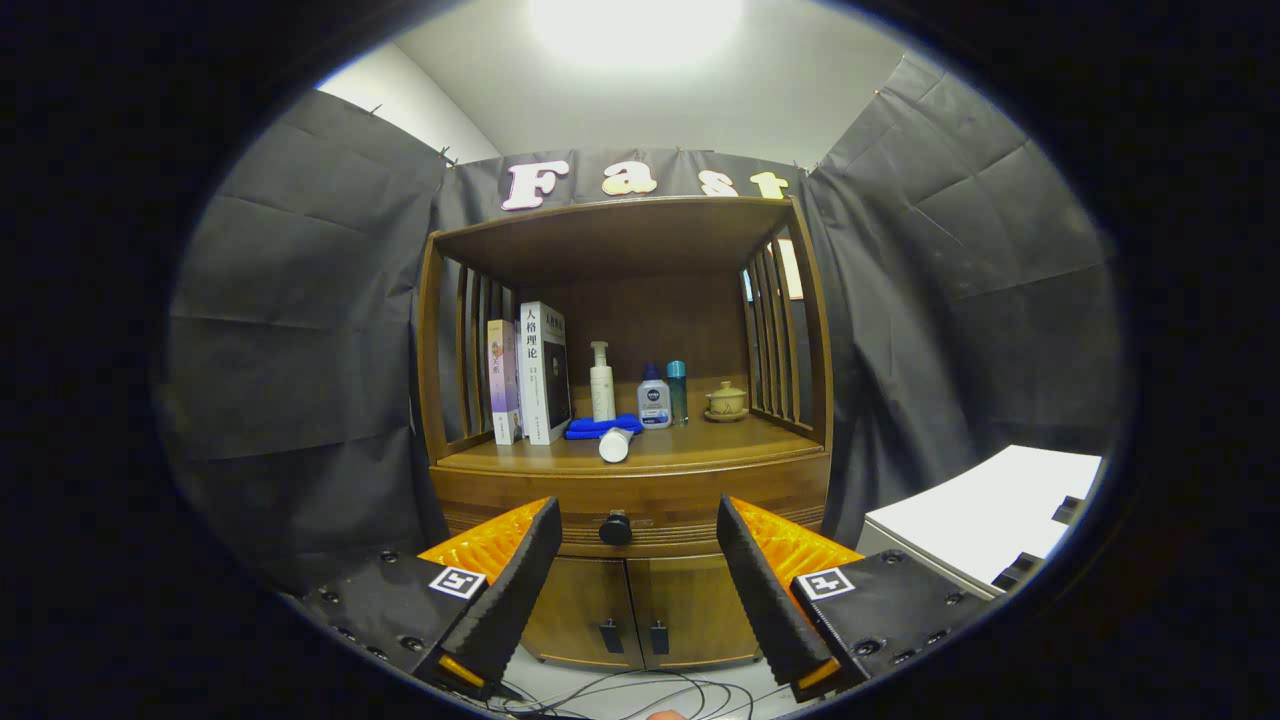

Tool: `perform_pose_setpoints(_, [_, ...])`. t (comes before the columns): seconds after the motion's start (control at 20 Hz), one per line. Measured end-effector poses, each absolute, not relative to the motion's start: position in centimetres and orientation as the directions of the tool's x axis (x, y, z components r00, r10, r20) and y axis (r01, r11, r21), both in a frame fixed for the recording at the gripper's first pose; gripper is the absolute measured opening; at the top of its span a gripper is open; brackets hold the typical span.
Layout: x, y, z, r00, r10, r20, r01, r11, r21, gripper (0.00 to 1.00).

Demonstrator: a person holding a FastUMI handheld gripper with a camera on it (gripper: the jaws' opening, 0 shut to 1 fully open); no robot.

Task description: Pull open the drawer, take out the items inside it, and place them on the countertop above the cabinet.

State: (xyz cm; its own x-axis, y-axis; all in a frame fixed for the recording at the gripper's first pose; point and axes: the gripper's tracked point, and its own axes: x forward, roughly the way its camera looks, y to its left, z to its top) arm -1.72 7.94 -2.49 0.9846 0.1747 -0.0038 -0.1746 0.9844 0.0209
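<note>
A brown wooden cabinet [630, 480] stands ahead against the booth wall. Its drawer [520, 500] is closed, with a dark round knob [615, 528] in the middle of the front. The knob lies beyond my fingers, in line with the gap between them. My gripper [640, 520] is open with nothing between the fingers. On the countertop [700, 450] above the drawer a white tube [615, 444] lies on its side near the front edge. What is inside the drawer is hidden.
Further back on the countertop stand two books [530, 375], a white pump bottle [602, 382], a blue cloth [600, 427], two small bottles [665, 396] and a lidded cup [726, 401]. Two cabinet doors [625, 610] sit under the drawer. A white table [990, 515] is at right. Cables [640, 695] lie on the floor.
</note>
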Motion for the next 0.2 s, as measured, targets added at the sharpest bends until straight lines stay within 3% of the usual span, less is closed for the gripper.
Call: perform_pose_setpoints(0.2, [-1.80,8.17,-2.31,0.983,0.186,0.002,-0.186,0.982,0.026,0.97])
